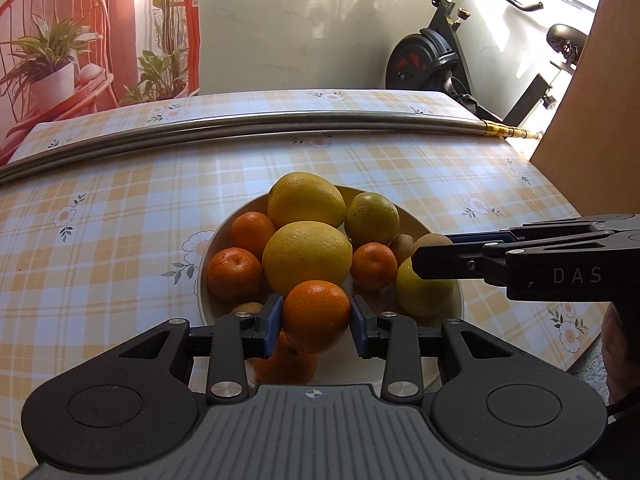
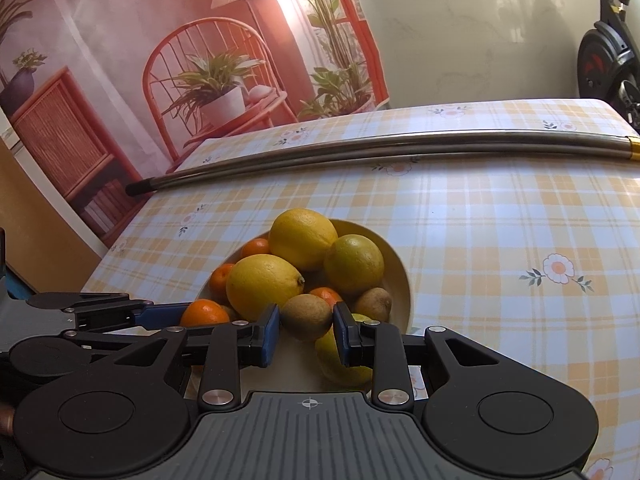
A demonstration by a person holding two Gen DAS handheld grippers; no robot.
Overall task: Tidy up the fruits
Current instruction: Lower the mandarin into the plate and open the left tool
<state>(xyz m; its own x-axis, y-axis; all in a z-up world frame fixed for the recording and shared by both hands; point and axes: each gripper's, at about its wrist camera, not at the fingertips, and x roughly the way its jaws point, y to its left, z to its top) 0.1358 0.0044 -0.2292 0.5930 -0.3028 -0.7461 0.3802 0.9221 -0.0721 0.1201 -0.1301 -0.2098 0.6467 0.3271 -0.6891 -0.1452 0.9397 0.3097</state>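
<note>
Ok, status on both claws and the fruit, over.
Left claw shut on mandarin. Right claw shut on kiwi. Both over the full bowl. Nothing blocking.

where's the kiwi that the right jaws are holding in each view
Left wrist view: the kiwi peeks out at centre right, just behind the tip of the right gripper that reaches in from the right.
Right wrist view: the kiwi sits low at centre, between the blue pads.
Shared landmark: the big lemon in the middle of the bowl.
</note>
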